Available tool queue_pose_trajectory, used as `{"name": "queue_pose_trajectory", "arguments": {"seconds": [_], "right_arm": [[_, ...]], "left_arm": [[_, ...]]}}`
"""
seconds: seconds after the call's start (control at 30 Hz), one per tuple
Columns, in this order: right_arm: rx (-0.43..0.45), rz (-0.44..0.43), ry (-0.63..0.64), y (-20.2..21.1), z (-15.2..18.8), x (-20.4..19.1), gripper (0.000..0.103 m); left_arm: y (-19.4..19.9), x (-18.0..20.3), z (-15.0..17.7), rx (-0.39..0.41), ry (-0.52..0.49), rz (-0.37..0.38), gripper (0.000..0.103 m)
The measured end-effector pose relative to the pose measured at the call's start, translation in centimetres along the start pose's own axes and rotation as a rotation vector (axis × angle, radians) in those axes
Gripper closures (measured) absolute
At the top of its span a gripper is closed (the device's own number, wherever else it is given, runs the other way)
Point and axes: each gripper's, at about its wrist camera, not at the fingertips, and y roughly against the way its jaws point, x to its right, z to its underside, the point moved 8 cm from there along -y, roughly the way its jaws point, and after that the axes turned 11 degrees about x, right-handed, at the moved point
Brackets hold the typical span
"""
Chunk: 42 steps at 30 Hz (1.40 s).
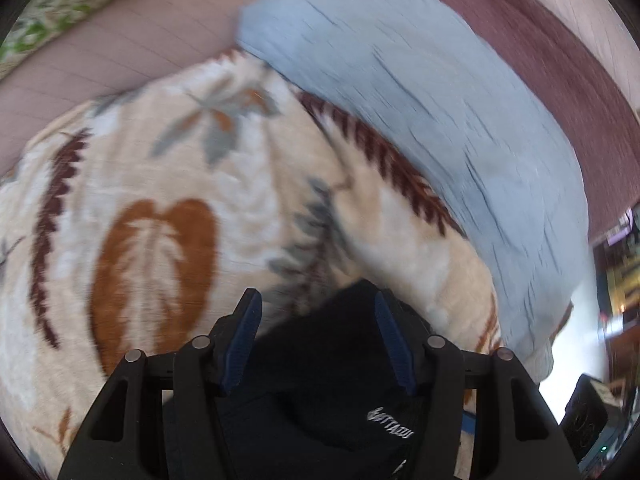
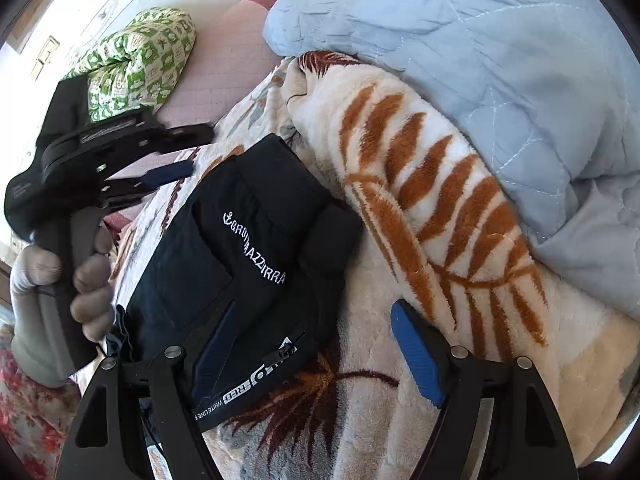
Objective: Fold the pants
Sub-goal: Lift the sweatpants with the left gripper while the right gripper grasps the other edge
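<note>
The black pants (image 2: 248, 264) lie folded into a compact bundle on a cream leaf-print blanket (image 2: 420, 208), white lettering facing up. My right gripper (image 2: 316, 344) is open and hovers over the bundle's near edge, its left finger above the fabric and its right finger over the blanket. In the left wrist view, my left gripper (image 1: 318, 336) is open with the black pants (image 1: 320, 400) below and between its fingers, not pinched. The left gripper (image 2: 160, 160) also shows in the right wrist view, held by a gloved hand (image 2: 52, 280) to the left of the bundle.
A light blue quilt (image 2: 480, 48) lies bunched behind the blanket. A green patterned pillow (image 2: 140, 56) sits at the far left on the pink sheet (image 2: 232, 48). A floral cloth (image 2: 24, 412) lies at the lower left.
</note>
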Motion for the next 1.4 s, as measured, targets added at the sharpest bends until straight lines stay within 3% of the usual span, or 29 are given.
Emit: {"name": "queue_pose_trajectory", "arguments": {"seconds": [0.17,0.27,0.33,0.43,0.47,0.5,0.57,0.7,0.9,1.03,1.2,1.4], "right_arm": [[0.003,-0.027,-0.019,-0.3,-0.1,0.0,0.019],[0.017,-0.029,-0.01,-0.9,-0.5,-0.6,0.018],[0.031,-0.036,-0.012,-1.5,-0.9,-0.9,0.018],[0.049,-0.058,-0.032,-2.7,-1.9,-1.2,0.019],[0.055,-0.071,-0.045,-3.1,-2.3,-1.2,0.025],[0.057,-0.08,-0.054,-3.5,-2.7,-1.1,0.044],[0.038,-0.1,-0.074,-3.9,-2.9,-1.0,0.073],[0.043,-0.177,-0.082,-2.9,-3.3,-1.9,0.08],[0.078,-0.316,0.051,-0.1,-2.5,-6.7,0.082],[0.054,-0.403,0.169,1.9,-0.5,-11.7,0.083],[-0.015,-0.499,0.283,3.9,3.2,-17.5,0.083],[-0.09,-0.555,0.451,4.9,8.9,-25.2,0.083]], "left_arm": [[-2.2,1.7,0.7,-0.045,-0.073,0.019,0.04],[-3.1,2.1,1.0,-0.067,-0.106,-0.007,0.041],[-3.4,2.5,1.2,-0.069,-0.158,-0.04,0.081],[-2.5,2.7,1.5,-0.047,-0.167,-0.036,0.087],[-1.9,2.6,1.5,-0.036,-0.162,-0.034,0.087],[-1.5,2.7,1.5,-0.027,-0.158,-0.034,0.089],[-0.4,2.7,1.5,-0.01,-0.153,-0.033,0.09],[2.8,2.9,1.7,0.047,-0.131,-0.026,0.09],[9.6,0.9,2.5,0.153,-0.023,-0.005,0.09],[14.5,-2.0,4.3,0.217,0.056,-0.023,0.09],[20.7,-7.1,7.7,0.304,0.198,-0.033,0.089],[26.6,-13.8,13.8,0.393,0.38,-0.05,0.086]]}}
